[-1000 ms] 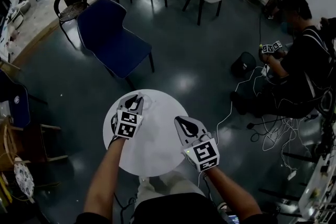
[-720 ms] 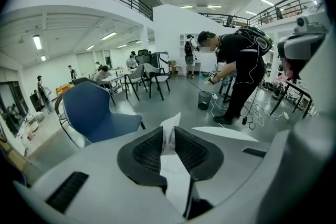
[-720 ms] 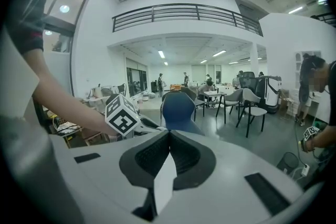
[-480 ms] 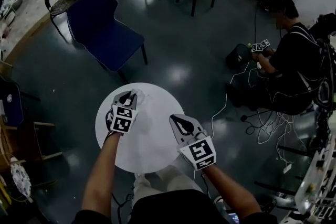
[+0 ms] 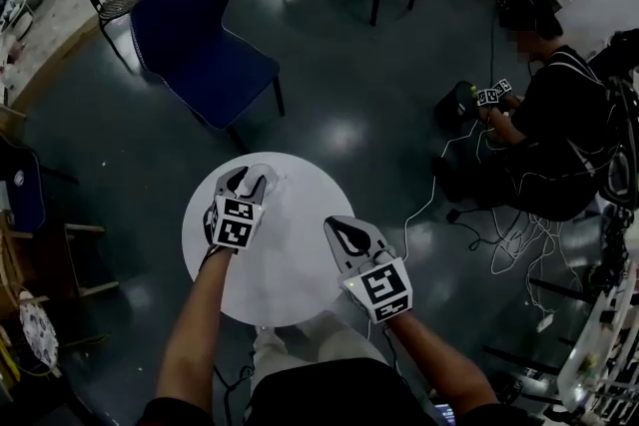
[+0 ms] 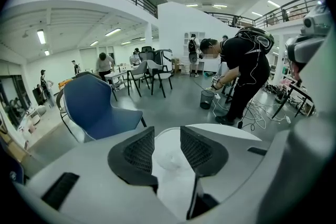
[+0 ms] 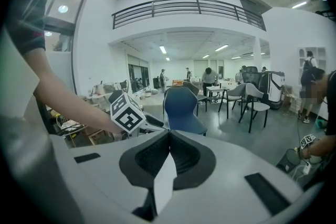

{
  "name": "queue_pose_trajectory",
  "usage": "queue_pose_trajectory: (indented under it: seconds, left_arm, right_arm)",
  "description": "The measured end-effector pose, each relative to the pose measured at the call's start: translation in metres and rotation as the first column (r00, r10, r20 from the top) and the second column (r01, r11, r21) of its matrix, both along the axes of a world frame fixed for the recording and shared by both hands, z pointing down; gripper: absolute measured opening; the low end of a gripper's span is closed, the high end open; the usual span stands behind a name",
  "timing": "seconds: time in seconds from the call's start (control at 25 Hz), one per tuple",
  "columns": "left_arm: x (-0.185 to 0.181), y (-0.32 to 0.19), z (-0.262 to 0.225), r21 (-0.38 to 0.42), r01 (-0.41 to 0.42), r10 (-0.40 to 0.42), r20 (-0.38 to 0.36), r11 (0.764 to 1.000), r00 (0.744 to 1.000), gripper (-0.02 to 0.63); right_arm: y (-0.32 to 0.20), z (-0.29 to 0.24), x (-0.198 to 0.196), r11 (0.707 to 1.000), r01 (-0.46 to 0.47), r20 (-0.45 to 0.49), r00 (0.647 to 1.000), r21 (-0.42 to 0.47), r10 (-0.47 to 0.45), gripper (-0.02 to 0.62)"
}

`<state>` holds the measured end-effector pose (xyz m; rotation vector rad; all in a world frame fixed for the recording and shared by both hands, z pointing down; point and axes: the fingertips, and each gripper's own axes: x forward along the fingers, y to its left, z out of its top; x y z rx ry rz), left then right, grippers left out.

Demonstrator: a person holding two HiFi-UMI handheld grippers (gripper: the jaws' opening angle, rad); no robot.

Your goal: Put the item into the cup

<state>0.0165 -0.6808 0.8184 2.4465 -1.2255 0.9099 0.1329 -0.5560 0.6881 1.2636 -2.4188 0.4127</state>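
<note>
That clear, almost invisible cup [image 6: 169,157] sits around 11 o'clock on the white round table [image 5: 290,284]. It's between the left gripper's [image 5: 250,177] jaws, which are opening and not touching it. Right gripper [image 7: 169,135] is clenched on nothing.

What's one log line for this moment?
left gripper: jaws opening, clear plastic cup between them | right gripper: shut | cup on round white table

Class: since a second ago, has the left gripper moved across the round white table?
No. The left gripper stays over the table's far left part; its jaws are opening round the clear cup.
</note>
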Motion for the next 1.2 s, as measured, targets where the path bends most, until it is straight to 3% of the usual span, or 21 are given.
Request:
queue_pose_trajectory:
  seconds: [0.36, 0.44, 0.72, 1.2]
  left_arm:
    - [-0.008, 0.009, -0.026, 0.008, -0.011, 0.011, -0.005, 1.000, 1.000, 0.147]
    - [-0.013, 0.012, -0.036, 0.022, -0.026, 0.026, 0.004, 0.999, 1.000, 0.097]
    - [-0.029, 0.031, -0.073, 0.050, -0.037, 0.036, 0.018, 0.998, 0.999, 0.063]
    - [-0.067, 0.095, -0.140, 0.091, 0.012, -0.007, -0.055, 0.996, 0.998, 0.031]
  right_arm:
    - [-0.003, -0.015, -0.011, 1.000, 0.009, 0.009, 1.000, 0.030, -0.009, 0.017]
    - [-0.002, -0.022, -0.017, 0.999, 0.010, 0.014, 1.000, 0.043, -0.011, 0.017]
    - [0.011, -0.047, -0.035, 0.996, 0.023, 0.016, 1.000, 0.083, -0.025, 0.018]
    - [0.042, -0.100, -0.072, 0.987, 0.025, 0.014, 1.000, 0.159, -0.028, 0.017]
